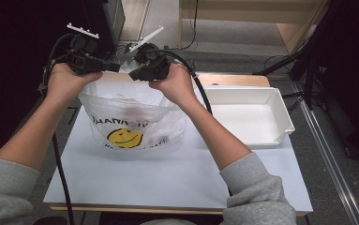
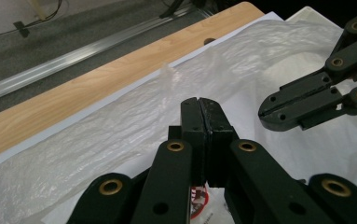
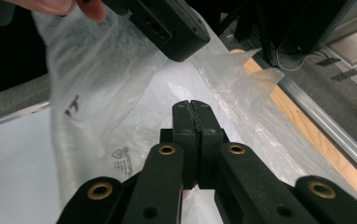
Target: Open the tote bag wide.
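1 white plastic tray sits at the table's right end, on the white sheet covering the wooden tabletop.

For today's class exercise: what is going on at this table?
A person holds the plastic bag up over the white table, a gripper in each hand. The left gripper and right gripper are both shut on the bag's top edge, close together. A white tray sits to the right.
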`<state>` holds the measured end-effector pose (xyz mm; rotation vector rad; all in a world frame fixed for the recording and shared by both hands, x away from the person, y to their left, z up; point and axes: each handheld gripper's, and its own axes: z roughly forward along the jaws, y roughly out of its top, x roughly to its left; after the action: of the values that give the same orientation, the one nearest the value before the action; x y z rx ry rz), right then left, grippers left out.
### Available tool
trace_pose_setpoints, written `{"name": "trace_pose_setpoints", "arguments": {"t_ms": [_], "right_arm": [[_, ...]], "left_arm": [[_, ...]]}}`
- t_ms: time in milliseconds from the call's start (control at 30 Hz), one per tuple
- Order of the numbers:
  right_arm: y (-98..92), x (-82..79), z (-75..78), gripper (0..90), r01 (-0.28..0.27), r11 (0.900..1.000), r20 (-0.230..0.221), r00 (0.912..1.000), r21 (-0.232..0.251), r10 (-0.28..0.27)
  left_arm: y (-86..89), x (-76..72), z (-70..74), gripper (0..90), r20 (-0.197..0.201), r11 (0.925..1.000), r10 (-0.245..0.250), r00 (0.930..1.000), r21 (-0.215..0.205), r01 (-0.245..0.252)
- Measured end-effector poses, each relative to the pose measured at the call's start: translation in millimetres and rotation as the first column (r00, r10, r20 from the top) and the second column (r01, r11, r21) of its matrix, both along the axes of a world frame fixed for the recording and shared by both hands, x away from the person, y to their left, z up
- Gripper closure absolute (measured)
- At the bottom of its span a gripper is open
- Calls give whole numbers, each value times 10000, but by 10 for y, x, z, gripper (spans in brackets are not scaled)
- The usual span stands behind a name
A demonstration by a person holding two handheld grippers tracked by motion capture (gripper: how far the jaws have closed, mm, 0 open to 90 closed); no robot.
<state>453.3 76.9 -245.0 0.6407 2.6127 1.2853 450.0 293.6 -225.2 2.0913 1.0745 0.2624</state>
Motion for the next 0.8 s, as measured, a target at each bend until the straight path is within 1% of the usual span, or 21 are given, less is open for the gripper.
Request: {"name": "trace_pose_setpoints", "arguments": {"t_ms": [67,100,133,267,300,367,400,433,467,533,567,600,633,667,733,767,800], "right_arm": [[41,43,-59,900,31,10000,-125,9999,-85,-32],[60,59,-87,900,85,9999,-161,9998,-148,-87],[77,71,-114,900,99,9997,-219,9997,-205,-103],[114,102,-208,900,152,9995,-319,9994,-260,-161],[120,108,-226,900,152,9995,-302,9994,-293,-161],[132,124,-281,900,158,9993,-207,9996,-331,-165],[142,134,-316,900,191,9993,-246,9995,-336,-199],[142,134,-316,900,191,9993,-246,9995,-336,-199],[150,150,-374,900,290,9990,-353,9989,-341,-302],[148,173,-432,900,287,9989,-419,9987,-376,-302],[147,183,-461,900,308,9986,-449,9985,-423,-327],[145,191,-492,900,338,9984,-470,9982,-444,-359],[137,196,-514,900,377,9983,-485,9980,-450,-399],[129,210,-553,900,382,9982,-532,9978,-455,-406],[113,228,-606,900,521,9972,-585,9968,-545,-553],[103,234,-626,900,568,9967,-620,9963,-574,-603],[92,244,-644,900,604,9964,-642,9959,-600,-642]], "left_arm": [[13,33,-69,900,-101,9999,120,9999,-61,-121],[13,33,-69,900,-101,9999,120,9999,-61,-121],[21,47,-123,900,-216,9998,171,9996,-88,-173],[47,21,-212,900,-189,9998,211,9996,-57,-212],[47,21,-212,900,-189,9998,211,9996,-57,-212],[72,10,-292,900,-207,9996,272,9994,-35,-273],[79,11,-313,900,-232,9995,304,9993,-30,-305],[79,11,-313,900,-232,9995,304,9993,-30,-305],[105,11,-368,899,-264,9992,391,9989,-13,-391],[142,8,-424,899,-303,9989,467,9985,4,-467],[142,8,-424,898,-303,9989,467,9985,4,-467],[169,6,-467,898,-340,9988,478,9983,102,-475],[169,6,-467,897,-340,9988,478,9983,102,-475],[202,7,-532,895,-484,9983,563,9972,158,-556],[232,9,-588,894,-569,9978,637,9963,193,-627],[232,9,-588,894,-569,9978,637,9963,193,-627],[256,11,-629,894,-637,9973,710,9954,236,-697]]}}
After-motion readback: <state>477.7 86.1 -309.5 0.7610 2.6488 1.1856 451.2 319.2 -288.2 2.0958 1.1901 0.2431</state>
